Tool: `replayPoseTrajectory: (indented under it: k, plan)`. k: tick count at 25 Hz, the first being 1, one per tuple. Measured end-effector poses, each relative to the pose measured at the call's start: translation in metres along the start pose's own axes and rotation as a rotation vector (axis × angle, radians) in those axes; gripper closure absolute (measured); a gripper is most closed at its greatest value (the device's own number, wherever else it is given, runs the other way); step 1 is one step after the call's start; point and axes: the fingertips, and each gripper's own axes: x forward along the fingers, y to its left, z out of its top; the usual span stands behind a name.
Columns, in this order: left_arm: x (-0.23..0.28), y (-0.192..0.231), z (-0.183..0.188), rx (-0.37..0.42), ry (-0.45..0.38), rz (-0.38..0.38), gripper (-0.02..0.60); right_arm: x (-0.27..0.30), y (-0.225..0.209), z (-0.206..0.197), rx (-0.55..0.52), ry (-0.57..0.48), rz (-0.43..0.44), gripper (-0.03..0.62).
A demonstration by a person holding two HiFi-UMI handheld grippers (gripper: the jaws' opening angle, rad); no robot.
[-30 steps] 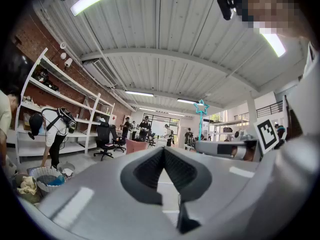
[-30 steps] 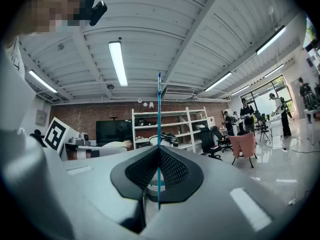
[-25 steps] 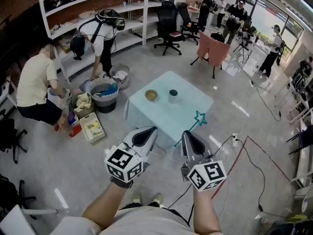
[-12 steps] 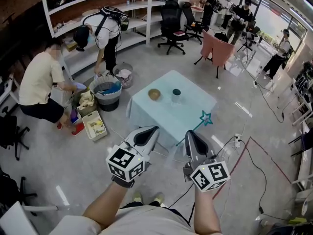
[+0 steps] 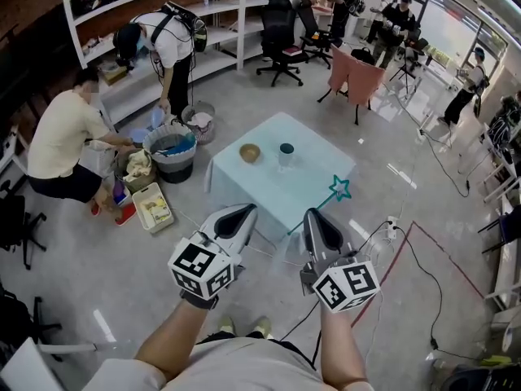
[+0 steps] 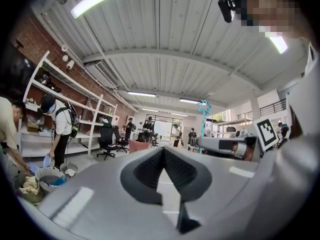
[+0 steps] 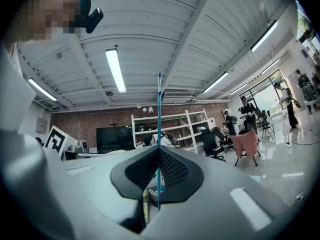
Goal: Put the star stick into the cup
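My right gripper (image 5: 313, 217) is shut on the thin teal star stick (image 5: 326, 203), whose star tip (image 5: 340, 188) points up and to the right over the near right edge of the pale blue table (image 5: 305, 187). In the right gripper view the stick (image 7: 159, 109) rises straight from between the closed jaws (image 7: 159, 149). A clear cup (image 5: 284, 158) with a dark top stands at the table's middle, beside a small brown bowl (image 5: 250, 152). My left gripper (image 5: 242, 212) hovers short of the table, shut with nothing in it (image 6: 163, 150). The star (image 6: 203, 106) also shows in the left gripper view.
Two people work at the left by white shelves (image 5: 146, 6), with a round basket (image 5: 171, 149) and bins (image 5: 153, 208) on the floor. Office chairs (image 5: 278, 31) and a pink chair (image 5: 356, 80) stand behind the table. Cables (image 5: 423, 275) and a red floor line run at the right.
The right gripper keeps its hold on the star stick. Both grippers have drifted slightly left in the head view. The person at the shelves has bent further toward them.
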Motion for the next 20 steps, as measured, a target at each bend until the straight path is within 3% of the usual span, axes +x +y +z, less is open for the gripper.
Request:
replayPoseTrajectory:
  k: [20]
  plan:
    - [0.038, -0.016, -0.016, 0.013, 0.026, 0.053, 0.575, -0.014, -0.055, -0.005, 0.04, -0.012, 0.008, 0.578]
